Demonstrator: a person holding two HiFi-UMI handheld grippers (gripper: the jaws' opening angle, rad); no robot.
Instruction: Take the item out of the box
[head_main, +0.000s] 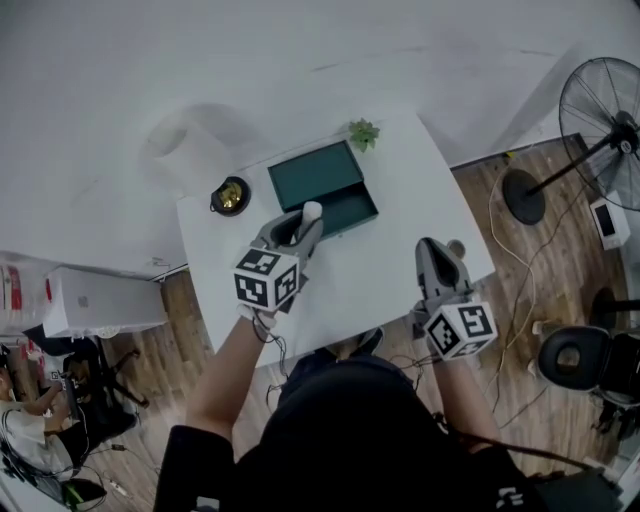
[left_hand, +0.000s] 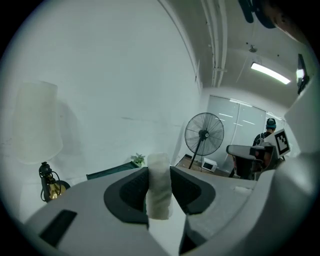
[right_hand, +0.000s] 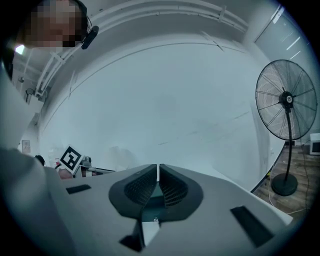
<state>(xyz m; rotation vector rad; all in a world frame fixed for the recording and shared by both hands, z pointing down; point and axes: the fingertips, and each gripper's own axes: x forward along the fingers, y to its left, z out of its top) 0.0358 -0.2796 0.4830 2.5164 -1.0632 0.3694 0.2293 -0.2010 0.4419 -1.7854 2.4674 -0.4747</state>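
Note:
A dark green box (head_main: 322, 187) lies open on the white table (head_main: 400, 180), its lid standing behind it. My left gripper (head_main: 303, 222) is raised just in front of the box and is shut on a white rolled item (head_main: 311, 211). In the left gripper view the roll (left_hand: 159, 186) stands upright between the two jaws, with the box edge (left_hand: 107, 172) behind. My right gripper (head_main: 440, 253) hovers over the table's right front part, shut with nothing in it; in its own view the gripper (right_hand: 158, 172) points at the white wall.
A small dark pot with gold contents (head_main: 230, 195) sits left of the box, a little green plant (head_main: 363, 133) behind it. A standing fan (head_main: 600, 100) and cables are on the wooden floor to the right, a black chair (head_main: 575, 362) nearby.

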